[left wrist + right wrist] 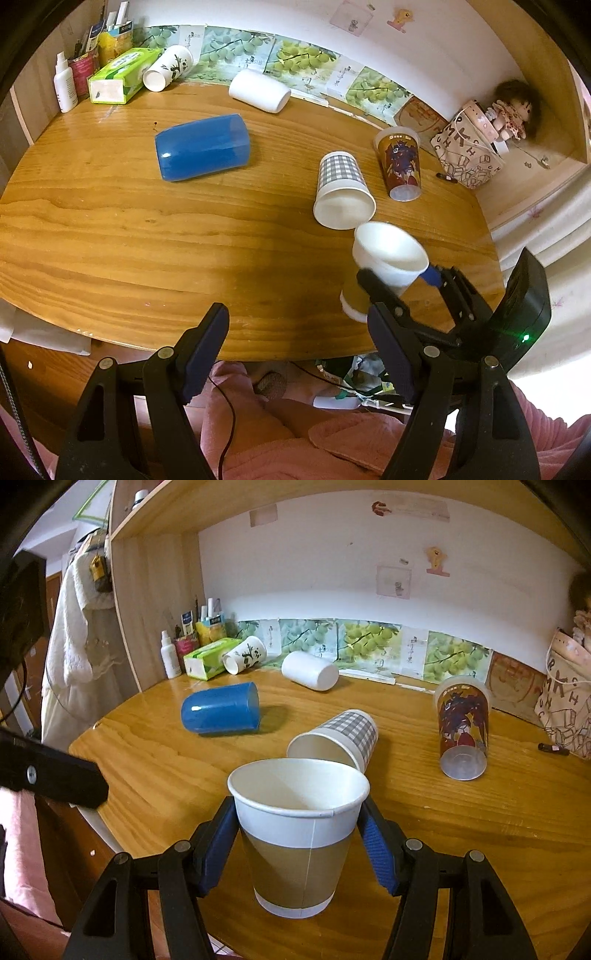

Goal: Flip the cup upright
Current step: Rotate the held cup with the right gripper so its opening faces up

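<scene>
The right gripper (297,840) brackets a brown-and-white paper cup (295,834) standing mouth-up near the table's (480,834) front edge; its blue pads sit at or just off the cup's upper wall, so whether it is squeezing or has let go I cannot tell. The left gripper (295,350) hangs wide apart and holds nothing, over the table edge. A light cup so close to the edge could tip or slide off if a pad drags on it when the gripper pulls back. Only the right view shows the cup's base flat on the wood. The left view shows the checked cup (341,190) lying just beyond it, near enough to be nudged.
</scene>
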`<state>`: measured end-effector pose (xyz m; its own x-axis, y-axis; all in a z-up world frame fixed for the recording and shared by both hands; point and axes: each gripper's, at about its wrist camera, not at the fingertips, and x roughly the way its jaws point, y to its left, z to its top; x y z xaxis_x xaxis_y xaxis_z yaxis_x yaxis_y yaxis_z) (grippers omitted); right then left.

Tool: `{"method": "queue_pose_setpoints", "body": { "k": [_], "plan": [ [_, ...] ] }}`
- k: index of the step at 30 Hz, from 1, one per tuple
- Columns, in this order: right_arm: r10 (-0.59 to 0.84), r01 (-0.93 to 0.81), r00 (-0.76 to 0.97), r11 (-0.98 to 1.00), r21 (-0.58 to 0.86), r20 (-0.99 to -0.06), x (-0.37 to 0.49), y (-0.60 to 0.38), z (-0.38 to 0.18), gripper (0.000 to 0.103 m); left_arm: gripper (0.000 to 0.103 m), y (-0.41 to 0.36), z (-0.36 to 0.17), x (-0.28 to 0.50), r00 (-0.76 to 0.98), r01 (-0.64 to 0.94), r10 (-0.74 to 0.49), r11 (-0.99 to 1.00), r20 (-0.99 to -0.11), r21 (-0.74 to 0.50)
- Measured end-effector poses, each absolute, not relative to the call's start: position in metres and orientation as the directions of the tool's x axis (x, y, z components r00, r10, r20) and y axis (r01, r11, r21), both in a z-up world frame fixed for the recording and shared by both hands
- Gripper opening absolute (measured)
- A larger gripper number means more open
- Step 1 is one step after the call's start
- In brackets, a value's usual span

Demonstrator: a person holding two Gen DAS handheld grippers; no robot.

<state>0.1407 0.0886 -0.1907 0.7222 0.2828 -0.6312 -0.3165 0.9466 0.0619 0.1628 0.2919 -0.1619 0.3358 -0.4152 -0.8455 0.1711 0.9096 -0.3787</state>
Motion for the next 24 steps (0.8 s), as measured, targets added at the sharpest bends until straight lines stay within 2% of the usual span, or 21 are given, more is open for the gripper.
{"method": "queue_pose_setpoints", "body": {
  "k": [10, 24],
  "plan": [
    [0.323, -0.333, 0.678, 0.936, 0.116, -0.66, 0.123, 0.073, -0.193, 0.065, 0.08, 0.271, -0.165, 0.162, 0.299, 0.217, -0.442, 0.895, -0.846, -0.391],
    [0.337, -0.391, 0.604, 0.915, 0.099, -0.723, 0.103, 0.076, -0.198, 0.065, 0.08, 0.263, -0.168, 0.151, 0.284, 0.217, -0.453, 0.889, -0.845, -0.404]
  ]
}}
